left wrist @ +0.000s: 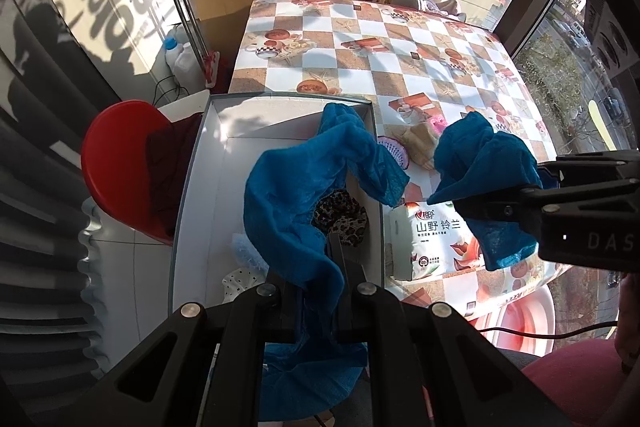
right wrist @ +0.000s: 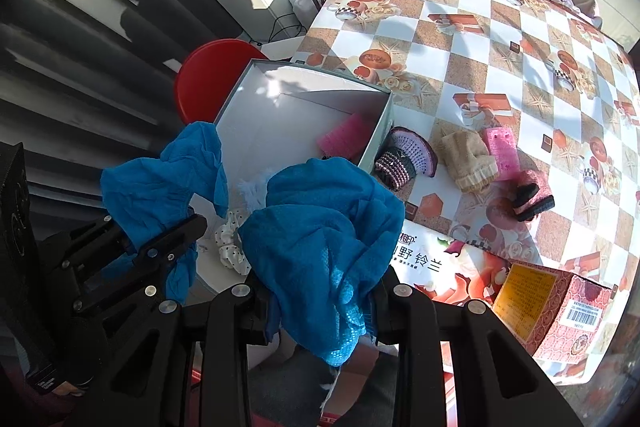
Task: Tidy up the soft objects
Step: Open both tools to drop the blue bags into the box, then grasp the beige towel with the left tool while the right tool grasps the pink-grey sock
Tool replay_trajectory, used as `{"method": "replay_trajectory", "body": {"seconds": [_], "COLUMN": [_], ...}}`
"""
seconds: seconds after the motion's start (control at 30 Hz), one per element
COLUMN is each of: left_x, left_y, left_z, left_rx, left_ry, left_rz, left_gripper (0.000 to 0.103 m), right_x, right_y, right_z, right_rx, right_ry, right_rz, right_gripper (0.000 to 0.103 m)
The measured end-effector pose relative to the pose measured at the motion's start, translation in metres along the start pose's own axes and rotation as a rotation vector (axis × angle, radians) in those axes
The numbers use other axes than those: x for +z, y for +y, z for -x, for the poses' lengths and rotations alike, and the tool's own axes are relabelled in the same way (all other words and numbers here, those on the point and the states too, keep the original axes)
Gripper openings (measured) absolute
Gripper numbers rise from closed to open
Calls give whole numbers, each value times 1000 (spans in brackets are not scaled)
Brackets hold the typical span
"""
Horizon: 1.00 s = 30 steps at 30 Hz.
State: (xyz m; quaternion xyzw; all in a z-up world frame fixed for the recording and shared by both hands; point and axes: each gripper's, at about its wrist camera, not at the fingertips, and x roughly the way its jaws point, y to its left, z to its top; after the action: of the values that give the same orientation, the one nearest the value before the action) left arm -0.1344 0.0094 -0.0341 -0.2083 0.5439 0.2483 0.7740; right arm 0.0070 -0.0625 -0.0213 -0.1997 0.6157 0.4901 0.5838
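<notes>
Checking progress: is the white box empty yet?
Not empty: the white box holds a pink sponge and a dotted scrunchie.

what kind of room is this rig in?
Probably a home's glazed balcony or sunroom: a table under a patterned tablecloth by big windows, a mop and jugs in the corner, and a red stool.

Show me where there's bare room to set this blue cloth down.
The far half of the box is bare, past the pink sponge. The far tablecloth is bare too. Crowded: the box's near end with scrunchies, and the strip beside the box holding the knits.
</notes>
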Motion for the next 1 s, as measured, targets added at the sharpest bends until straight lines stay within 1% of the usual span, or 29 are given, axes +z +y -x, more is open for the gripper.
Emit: {"method": "replay_trajectory", "body": {"seconds": [0.17, 0.3, 0.57, 0.6, 0.63, 0.67, 0.7, 0.73, 0.77, 0.8, 0.83, 0.87, 0.9, 0.93, 0.97, 1.0], "left_x": [-1, -5, -10, -10, -11, -11, -12, -12, -12, -13, -13, -14, -14, -13, -12, -11], "left_y": [16, 24, 23, 23, 22, 23, 23, 24, 24, 25, 27, 28, 30, 31, 32, 32], "left_z": [-13, -23, -39, -40, -41, -42, -43, -44, -43, -42, -40, -38, -36, -35, -35, -35], "left_rx": [28, 42, 44, 45, 44, 42, 43, 44, 45, 44, 45, 37, 25, 16, 10, 7], "left_ry": [41, 75, 118, 119, 121, 124, 127, 129, 126, 113, 100, 85, 79, 80, 84, 85], "left_rz": [53, 93, 112, 115, 118, 120, 125, 128, 132, 146, 161, 176, 187, 197, 207, 213], "left_gripper": [10, 10, 11, 11, 14, 21, 25, 37, 55, 65, 85, 89, 89, 90, 94, 95], "right_x": [11, 25, 55, 58, 60, 62, 64, 66, 67, 69, 70, 71, 72, 72, 73, 72], "right_y": [-4, 3, 25, 27, 29, 31, 32, 32, 33, 32, 31, 29, 26, 21, 15, 8], "right_z": [-7, -14, -33, -35, -37, -38, -39, -40, -40, -39, -38, -37, -35, -33, -31, -26], "right_rx": [14, 29, 50, 54, 56, 57, 63, 70, 75, 72, 68, 68, 66, 59, 50, 48], "right_ry": [13, 24, 44, 48, 52, 52, 53, 51, 49, 47, 46, 49, 55, 61, 67, 65], "right_rz": [-16, 0, 53, 60, 68, 73, 75, 75, 73, 69, 63, 56, 46, 37, 26, 13], "right_gripper": [33, 33, 34, 36, 37, 44, 60, 67, 78, 81, 81, 81, 84, 90, 103, 103]}}
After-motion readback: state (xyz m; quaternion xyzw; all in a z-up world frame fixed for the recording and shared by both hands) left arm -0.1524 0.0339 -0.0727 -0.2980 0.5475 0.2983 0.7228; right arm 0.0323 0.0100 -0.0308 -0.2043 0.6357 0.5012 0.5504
